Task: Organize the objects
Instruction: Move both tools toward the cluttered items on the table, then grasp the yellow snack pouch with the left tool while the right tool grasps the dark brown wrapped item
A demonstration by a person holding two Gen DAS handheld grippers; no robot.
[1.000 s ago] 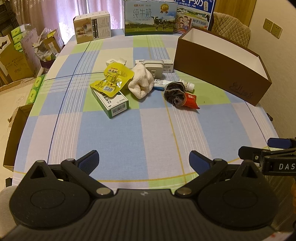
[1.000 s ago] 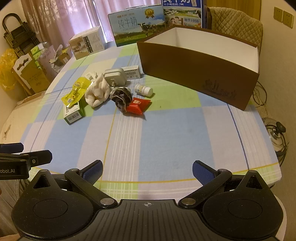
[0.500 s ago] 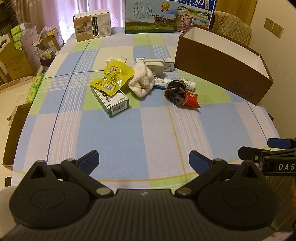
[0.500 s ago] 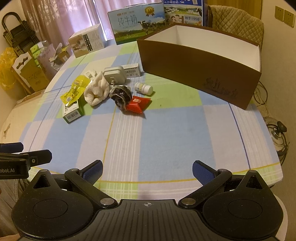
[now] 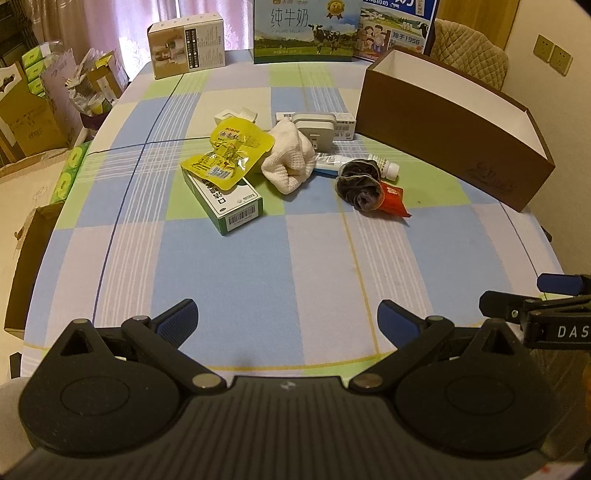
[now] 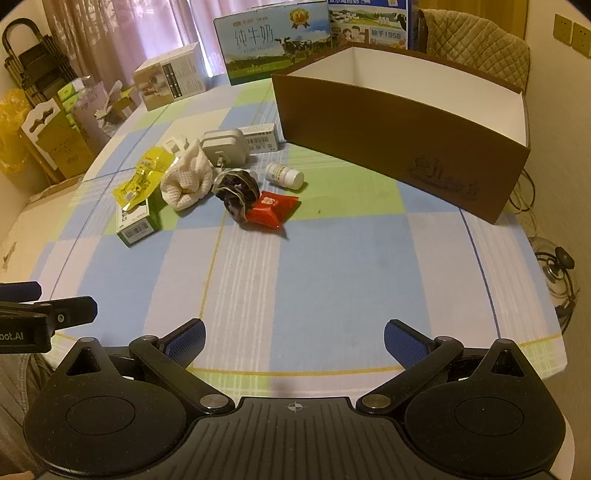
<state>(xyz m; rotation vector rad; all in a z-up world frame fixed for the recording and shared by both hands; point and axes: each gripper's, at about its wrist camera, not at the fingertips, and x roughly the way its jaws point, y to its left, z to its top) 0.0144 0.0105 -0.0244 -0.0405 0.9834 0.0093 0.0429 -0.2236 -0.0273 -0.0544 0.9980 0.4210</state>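
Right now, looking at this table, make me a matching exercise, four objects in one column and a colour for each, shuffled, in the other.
Things:
1. snack packet
2. medicine box
3. storage box
4. pouch

Colours:
A. yellow
B. brown outside
C. red
D. green and white

Pairs: 1-C, 2-D, 3-B, 4-A

A lived-in home dining room: checked tablecloth (image 5: 229, 266) on the table, quilted chair (image 5: 469, 55) at one o'clock, milk cartons (image 5: 306, 29) at twelve, pink curtains (image 6: 122, 33) at eleven.
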